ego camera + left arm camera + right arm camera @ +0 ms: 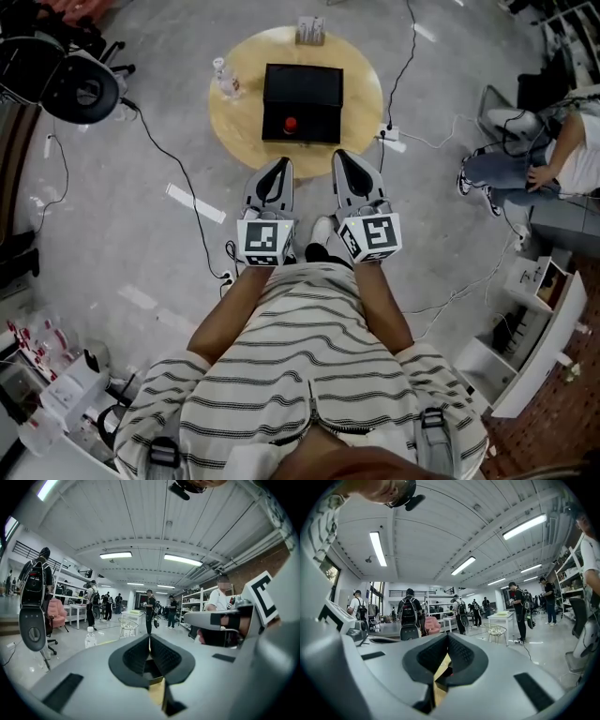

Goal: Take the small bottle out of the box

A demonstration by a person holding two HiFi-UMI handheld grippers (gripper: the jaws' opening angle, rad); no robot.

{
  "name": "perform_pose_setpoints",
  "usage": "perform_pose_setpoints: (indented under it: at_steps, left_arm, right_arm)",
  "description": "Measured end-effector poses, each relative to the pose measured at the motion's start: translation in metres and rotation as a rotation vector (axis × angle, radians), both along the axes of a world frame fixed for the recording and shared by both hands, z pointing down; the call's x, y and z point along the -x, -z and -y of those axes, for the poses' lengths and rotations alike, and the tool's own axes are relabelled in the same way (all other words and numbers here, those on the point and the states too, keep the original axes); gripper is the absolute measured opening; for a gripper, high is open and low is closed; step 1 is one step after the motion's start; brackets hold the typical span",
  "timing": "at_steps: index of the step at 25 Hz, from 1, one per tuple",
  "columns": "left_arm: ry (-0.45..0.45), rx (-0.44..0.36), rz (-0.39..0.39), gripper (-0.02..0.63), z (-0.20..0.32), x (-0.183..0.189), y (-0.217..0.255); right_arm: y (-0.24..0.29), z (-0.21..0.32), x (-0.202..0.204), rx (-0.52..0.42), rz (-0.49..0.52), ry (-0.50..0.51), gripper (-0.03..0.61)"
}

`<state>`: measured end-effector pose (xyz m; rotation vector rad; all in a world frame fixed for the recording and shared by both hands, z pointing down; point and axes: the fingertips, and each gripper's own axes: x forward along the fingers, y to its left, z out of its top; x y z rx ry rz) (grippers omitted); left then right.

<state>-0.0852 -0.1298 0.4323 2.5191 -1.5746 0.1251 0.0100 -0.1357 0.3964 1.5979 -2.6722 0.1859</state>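
Observation:
An open black box point(302, 101) lies on a round wooden table point(361, 89) ahead of me. Inside its near half sits a small thing with a red cap point(291, 124), apparently the small bottle. My left gripper point(281, 165) and right gripper point(343, 157) are held side by side in front of my body, short of the table's near edge and pointing toward it. In the left gripper view the left gripper point(150, 639) has its jaws shut with nothing between them. The right gripper point(447, 637) also has its jaws together and empty.
A clear plastic water bottle point(225, 80) stands on the table left of the box, and a small card holder point(310, 30) at its far edge. Cables and a power strip point(392, 136) lie on the floor. A seated person point(562, 155) is at the right, a black chair point(75, 84) far left.

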Motion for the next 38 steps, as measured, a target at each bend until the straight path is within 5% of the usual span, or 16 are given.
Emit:
perform_pose_setpoints:
  at_steps: [21, 38]
  left_arm:
    - [0.056, 0.131, 0.07, 0.028, 0.046, -0.015, -0.067]
    - [0.073, 0.219, 0.132, 0.115, 0.079, -0.015, -0.12]
  right_arm:
    - [-0.05, 0.024, -0.017, 0.103, -0.003, 0.059, 0.018]
    - [-0.078, 0.022, -0.025, 0.169, -0.006, 0.055, 0.017]
